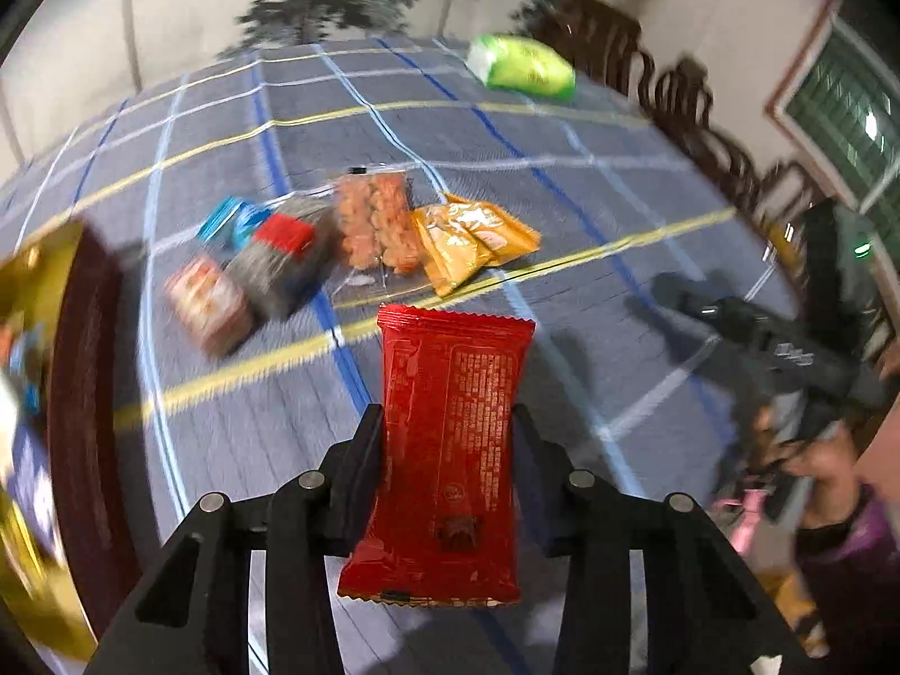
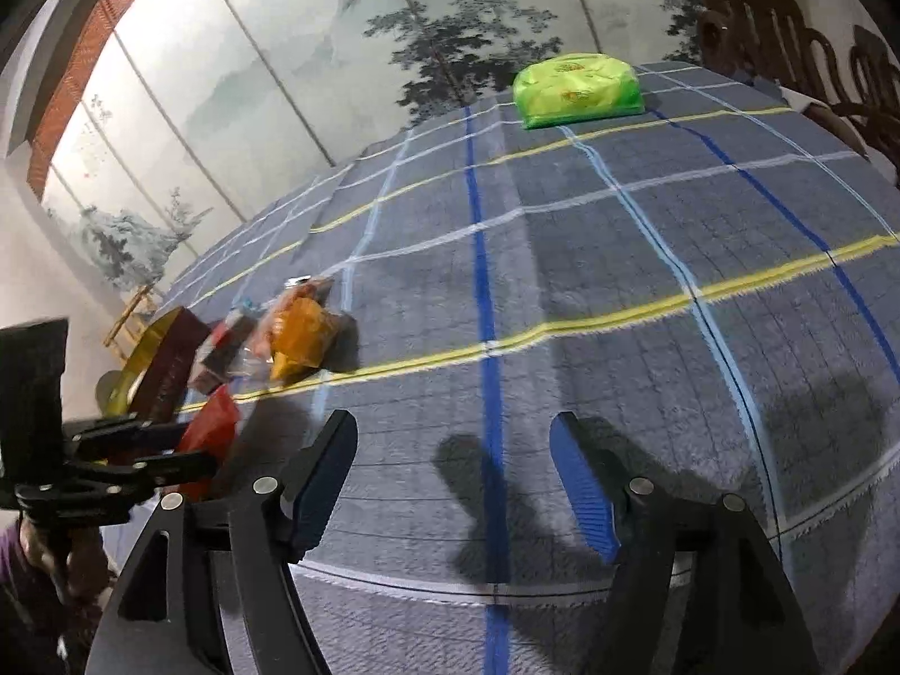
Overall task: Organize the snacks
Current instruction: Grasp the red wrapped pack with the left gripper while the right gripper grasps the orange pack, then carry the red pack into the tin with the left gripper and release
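Observation:
My left gripper [image 1: 448, 413] is shut on a red snack packet [image 1: 450, 450] and holds it above the checked tablecloth [image 1: 562, 197]. Beyond it lies a cluster of snacks: orange packets [image 1: 472, 242], a clear pack of pinkish snacks [image 1: 377, 225], a dark pack with a red label [image 1: 284, 264], a red-white pack [image 1: 208, 304] and a blue one [image 1: 233, 222]. A gold and dark red box [image 1: 67, 394] sits at the left. My right gripper [image 2: 453, 433] is open and empty over bare cloth. It sees the left gripper with the red packet [image 2: 208, 433] at its left.
A green packet [image 1: 523, 67] lies at the far side of the table; it also shows in the right wrist view [image 2: 579, 90]. Dark wooden chairs [image 1: 675, 95] stand along the right edge. A painted screen wall [image 2: 281, 84] is behind the table.

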{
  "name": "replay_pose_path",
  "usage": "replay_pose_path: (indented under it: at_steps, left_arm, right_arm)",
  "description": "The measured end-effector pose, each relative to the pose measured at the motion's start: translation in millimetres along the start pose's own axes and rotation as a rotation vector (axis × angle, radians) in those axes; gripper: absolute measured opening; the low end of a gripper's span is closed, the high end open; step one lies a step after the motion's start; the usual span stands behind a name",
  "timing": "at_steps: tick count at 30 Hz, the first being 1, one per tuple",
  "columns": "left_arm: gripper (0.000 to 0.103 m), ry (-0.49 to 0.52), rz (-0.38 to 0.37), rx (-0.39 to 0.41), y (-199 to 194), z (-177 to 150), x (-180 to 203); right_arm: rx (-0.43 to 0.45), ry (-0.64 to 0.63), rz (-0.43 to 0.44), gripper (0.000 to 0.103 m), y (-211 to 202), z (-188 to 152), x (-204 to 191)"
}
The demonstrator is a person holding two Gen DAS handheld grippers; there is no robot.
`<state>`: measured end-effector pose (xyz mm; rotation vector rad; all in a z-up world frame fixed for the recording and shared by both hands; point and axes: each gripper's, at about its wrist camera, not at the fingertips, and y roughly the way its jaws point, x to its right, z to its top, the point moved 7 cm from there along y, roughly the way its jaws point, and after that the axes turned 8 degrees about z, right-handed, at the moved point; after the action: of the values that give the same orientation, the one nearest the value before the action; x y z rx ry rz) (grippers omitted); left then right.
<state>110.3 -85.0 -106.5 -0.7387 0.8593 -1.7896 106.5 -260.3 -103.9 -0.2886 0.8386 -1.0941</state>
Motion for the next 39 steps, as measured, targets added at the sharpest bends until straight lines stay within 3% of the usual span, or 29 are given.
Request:
replay_pose_path:
  at_steps: [4, 7, 11, 17, 22, 24, 27, 39]
  left_arm:
    - [0.039, -0.037, 0.007, 0.039, -29.2, -13.7, 2.4]
    - [0.039, -0.062, 0.005, 0.052, -45.2, -19.5, 1.1]
    - [0.039, -0.072, 0.008, 0.075, -65.7, -23.4, -1.0]
    - [0.039, -0.080, 0.010, 0.098, -84.1, -26.0, -1.7]
    - [0.039, -0.094, 0.015, 0.100, -89.7, -27.8, -2.7]
    - [0.039, -0.099, 0.016, 0.103, -91.5, -27.3, -3.4]
    - [0.039, -0.107, 0.018, 0.107, -94.5, -26.5, -5.2]
    - [0.039, -0.139, 0.007, 0.136, -110.5, -35.8, -13.2]
  right_arm:
    - [-0.025, -0.115, 0.099, 0.072, 5.6, 12.7, -32.5]
    - [-0.067, -0.271, 0.163, 0.072, 20.3, 17.7, -66.3]
    - [-0.131, -0.494, 0.194, 0.072, 48.7, 20.0, -99.3]
    - [-0.201, -0.680, 0.176, 0.072, 85.5, 30.6, -104.4]
    - [-0.296, -0.712, 0.189, 0.069, 114.8, 32.9, -100.6]
    - [-0.327, -0.707, 0.192, 0.053, 124.0, 31.1, -98.4]
    - [-0.338, -0.694, 0.190, 0.043, 123.0, 27.9, -96.7]
    - [-0.156, -0.424, 0.125, 0.040, 28.6, -0.7, -55.4]
